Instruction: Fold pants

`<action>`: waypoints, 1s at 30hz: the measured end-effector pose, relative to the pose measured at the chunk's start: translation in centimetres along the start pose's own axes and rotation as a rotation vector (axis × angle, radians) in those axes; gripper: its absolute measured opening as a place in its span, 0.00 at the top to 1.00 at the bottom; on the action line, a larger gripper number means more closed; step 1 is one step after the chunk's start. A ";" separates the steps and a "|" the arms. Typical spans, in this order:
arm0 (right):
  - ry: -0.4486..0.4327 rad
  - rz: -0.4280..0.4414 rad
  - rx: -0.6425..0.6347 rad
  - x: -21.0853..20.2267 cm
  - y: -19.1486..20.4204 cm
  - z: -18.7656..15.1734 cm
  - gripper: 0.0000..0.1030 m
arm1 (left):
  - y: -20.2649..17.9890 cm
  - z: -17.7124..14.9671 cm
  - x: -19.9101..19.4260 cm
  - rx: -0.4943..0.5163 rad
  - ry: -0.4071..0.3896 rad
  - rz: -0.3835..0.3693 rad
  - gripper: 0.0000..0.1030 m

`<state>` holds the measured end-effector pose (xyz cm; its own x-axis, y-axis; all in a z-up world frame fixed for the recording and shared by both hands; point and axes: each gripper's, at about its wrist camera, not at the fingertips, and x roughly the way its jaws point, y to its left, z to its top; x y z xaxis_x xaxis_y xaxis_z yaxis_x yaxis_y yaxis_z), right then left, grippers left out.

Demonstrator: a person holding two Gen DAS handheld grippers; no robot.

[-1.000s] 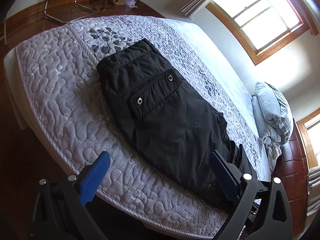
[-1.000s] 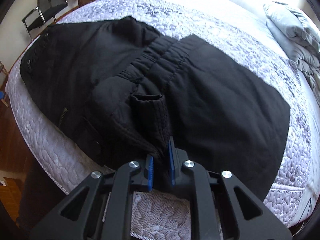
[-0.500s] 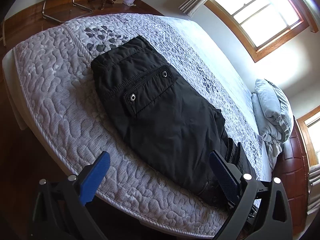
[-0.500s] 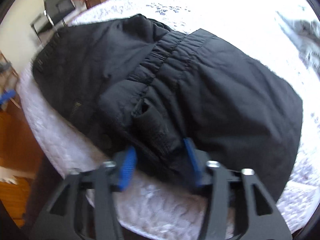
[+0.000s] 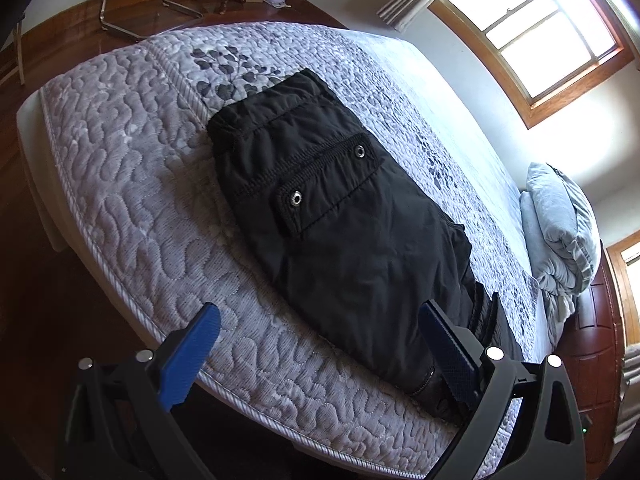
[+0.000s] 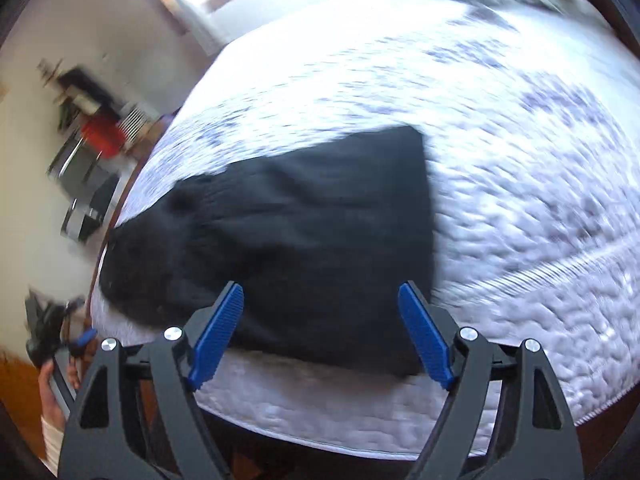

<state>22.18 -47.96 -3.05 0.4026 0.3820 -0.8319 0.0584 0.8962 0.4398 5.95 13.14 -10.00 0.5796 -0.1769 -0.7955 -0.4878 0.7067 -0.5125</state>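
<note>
Left wrist view, 9 to 3 o'clock: quilted mattress (image 5: pixel 120 184) edge at 9, black pants (image 5: pixel 340 232) centre frame, folded into a compact slab running from 12 toward 5 o'clock, flap pocket (image 5: pixel 328 184) with two snaps facing up, waistband end apparently near the 5 o'clock finger. Lying close to the near mattress edge, probably so both tools reach without leaning over the bed. Left gripper (image 5: pixel 320 344) spread wide, nothing between the pads, hanging just off the bed edge at 6 o'clock; right-hand pad sits in front of the pants' near corner, contact cannot be told. Folded grey bedding (image 5: pixel 560 232) parked at 3 o'clock, well apart from the work. Window (image 5: pixel 540 28) at 1 o'clock, chair legs (image 5: pixel 132 8) at 11. Right wrist view, heavily motion-blurred: other tool in a hand (image 6: pixel 52 384) at 8 o'clock, pants (image 6: pixel 304 248) centre as a dark trapezoid, flat, far corner near 1 o'clock. Right gripper (image 6: pixel 320 332) also wide open, empty, pads above the near hem at 6 o'clock, not pinching cloth. Blur suggests tool in motion, direction not readable. Judgement: fold looks near done, both tools released so cloth stays flat under own weight. Possible remaining work: squaring edges, flattening the bunched end at 5 o'clock. Risk: snagging a layer on re-approach and dragging the stack toward the edge.
</note>
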 end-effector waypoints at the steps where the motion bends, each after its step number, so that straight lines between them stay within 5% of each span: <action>1: 0.010 0.003 0.029 0.2 -1.3 -0.3 0.21 | 0.0 0.0 0.0 0.001 0.001 0.005 0.04; 12: 0.174 0.233 0.224 6.7 -7.8 -1.4 0.20 | -0.3 -0.1 0.3 0.002 0.022 0.046 0.04; 13: 0.172 0.240 0.220 6.8 -7.8 -1.4 0.23 | -0.3 -0.2 0.3 0.002 0.024 0.050 0.04; 15: 0.172 0.291 0.210 7.1 -7.5 -1.4 0.45 | -0.3 -0.2 0.4 0.004 0.026 0.056 0.04; 21: 0.153 0.283 0.168 5.9 -6.8 -0.3 0.76 | -0.3 -0.5 1.8 -0.003 0.051 0.057 0.04; 30: 0.125 0.186 0.154 3.5 -7.3 0.3 0.79 | -0.2 -1.3 4.2 -0.010 0.100 0.036 0.04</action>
<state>23.40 -53.28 -9.07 0.3045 0.5702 -0.7630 0.1365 0.7666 0.6274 7.66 11.40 -13.69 0.4941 -0.2194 -0.8413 -0.5140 0.7067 -0.4862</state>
